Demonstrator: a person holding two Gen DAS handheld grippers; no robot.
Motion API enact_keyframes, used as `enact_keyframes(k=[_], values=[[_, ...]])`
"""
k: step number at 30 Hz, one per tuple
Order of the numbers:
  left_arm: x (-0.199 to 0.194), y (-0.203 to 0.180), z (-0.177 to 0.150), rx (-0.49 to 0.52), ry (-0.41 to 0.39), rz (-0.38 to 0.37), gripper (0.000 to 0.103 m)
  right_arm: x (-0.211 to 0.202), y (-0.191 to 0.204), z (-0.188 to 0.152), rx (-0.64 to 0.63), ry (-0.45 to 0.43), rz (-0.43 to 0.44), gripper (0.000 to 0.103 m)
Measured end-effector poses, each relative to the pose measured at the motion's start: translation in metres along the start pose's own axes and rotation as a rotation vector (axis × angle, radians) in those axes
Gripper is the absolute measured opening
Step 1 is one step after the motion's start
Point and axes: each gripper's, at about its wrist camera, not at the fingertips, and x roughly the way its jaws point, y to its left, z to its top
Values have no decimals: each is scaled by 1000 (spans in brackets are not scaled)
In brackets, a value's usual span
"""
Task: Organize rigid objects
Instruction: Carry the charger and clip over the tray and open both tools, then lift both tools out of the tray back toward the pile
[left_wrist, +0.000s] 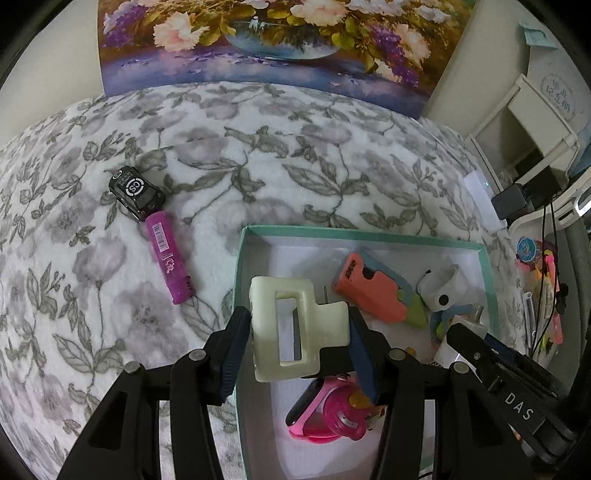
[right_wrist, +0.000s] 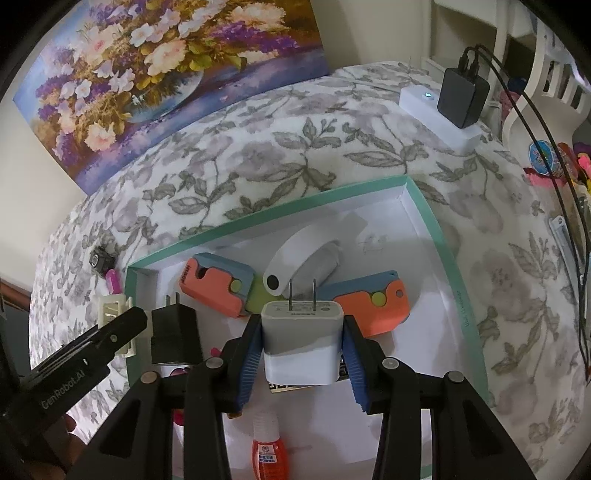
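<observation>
My left gripper (left_wrist: 295, 328) is shut on a cream hair claw clip (left_wrist: 291, 328), held over the left part of a teal-rimmed white box (left_wrist: 242, 258). My right gripper (right_wrist: 301, 343) is shut on a white wall charger (right_wrist: 301, 336), prongs pointing away, above the same box (right_wrist: 428, 214). Inside the box lie two orange-and-blue toy knives (right_wrist: 212, 286) (right_wrist: 373, 306), a white ring-shaped piece (right_wrist: 295, 258), a black charger (right_wrist: 175, 338), a pink watch (left_wrist: 321, 410) and a small red bottle (right_wrist: 267, 454). Outside on the blanket rest a purple lighter (left_wrist: 168, 254) and a black toy car (left_wrist: 136, 192).
A floral blanket (left_wrist: 295, 158) covers the surface, and a flower painting (left_wrist: 266, 40) leans at the back. A white power strip (right_wrist: 439, 114) with a black adapter (right_wrist: 461, 98) and cables sits at the far right. White shelving (left_wrist: 535, 125) and colourful clutter stand beyond the right edge.
</observation>
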Motion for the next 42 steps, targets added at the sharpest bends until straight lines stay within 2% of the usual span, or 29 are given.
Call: enact_keyframes(k=[3, 6, 8, 12, 14, 17, 19, 23, 25, 28, 34, 39, 42], values=[[2, 2, 0, -8, 10, -3, 54, 0, 0, 0, -1, 2, -1, 46], [1, 3, 1, -13, 15, -9, 61, 0, 0, 1, 1, 0, -4, 47], [-1, 4, 1, -16, 14, -11, 62, -2, 0, 2, 1, -11, -1, 55], [-7, 9, 4, -31, 3, -11, 63, -10, 4, 4, -9, -45, -6, 63], [-10, 12, 5, -43, -10, 0, 64, -11, 6, 5, -10, -57, -11, 72], [-15, 21, 8, -63, -31, 35, 76, -11, 9, 5, -15, -61, -14, 75], [-18, 30, 9, -87, -40, 57, 77, -9, 13, 5, -22, -58, -14, 84], [-19, 51, 11, -133, -47, 119, 77, -9, 24, 4, -62, -65, -17, 87], [-19, 62, 12, -153, -48, 162, 83, -10, 30, 3, -83, -77, -26, 94], [-21, 80, 13, -189, -50, 200, 84, -12, 37, 3, -102, -91, -29, 102], [-29, 109, 13, -236, -81, 294, 90, -16, 52, 2, -139, -119, -25, 103], [-38, 132, 16, -284, -119, 327, 91, -19, 67, 2, -173, -138, -20, 103], [-43, 142, 18, -306, -138, 337, 100, -18, 78, 2, -197, -143, -17, 103]])
